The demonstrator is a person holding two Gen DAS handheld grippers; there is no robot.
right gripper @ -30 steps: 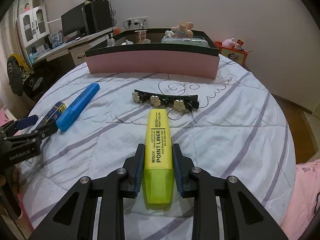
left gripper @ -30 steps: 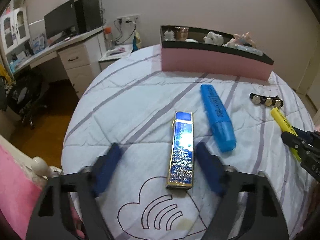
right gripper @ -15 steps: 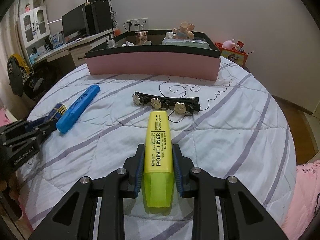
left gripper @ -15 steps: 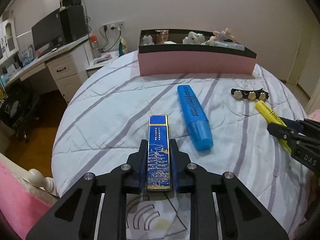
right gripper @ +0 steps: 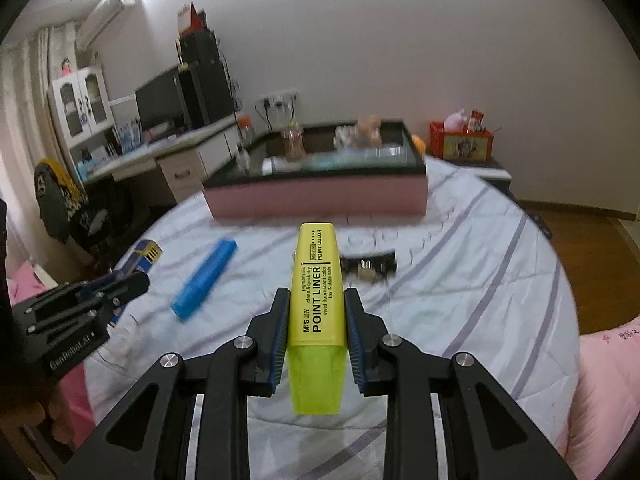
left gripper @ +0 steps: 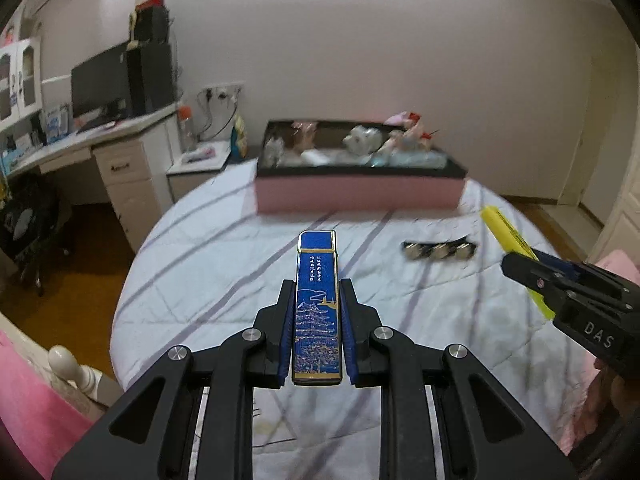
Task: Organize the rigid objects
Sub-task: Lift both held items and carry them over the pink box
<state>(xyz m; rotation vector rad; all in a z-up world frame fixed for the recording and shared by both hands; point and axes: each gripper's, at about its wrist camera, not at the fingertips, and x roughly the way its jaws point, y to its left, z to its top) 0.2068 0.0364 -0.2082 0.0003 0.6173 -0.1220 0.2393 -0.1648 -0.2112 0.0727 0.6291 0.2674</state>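
Left wrist view: the left tool (left gripper: 318,312) is pinched on a slim blue case (left gripper: 317,300) with gold edging and a gold pagoda drawing, gripping its long sides about midway. The case points away from the camera and is held clear above the bed (left gripper: 208,264), which has a pale quilt with purple stripes. Beyond the case's far end sits a long pink box (left gripper: 360,196) with a black rim, holding small figurines and other bits too blurred to name. To the right of the case a black hair clip (left gripper: 439,250) with three round ornaments lies on the quilt. Further right, the right tool (left gripper: 520,270) comes in from the edge, clamped on a yellow highlighter (left gripper: 505,226) that sticks out toward the box.

Right wrist view: that tool's pads (right gripper: 280,332) press both sides of the highlighter, labelled POINT LINER, with its translucent cap toward the camera; it too is held above the quilt. The hair clip lies just behind it to the right. A blue highlighter (right gripper: 205,278) lies on the quilt to the left, apart from everything else. At the left edge is the other tool with the blue case in it. Behind the bed stand a white desk (right gripper: 176,160) with a monitor (right gripper: 160,104), and a red crate (right gripper: 462,144).
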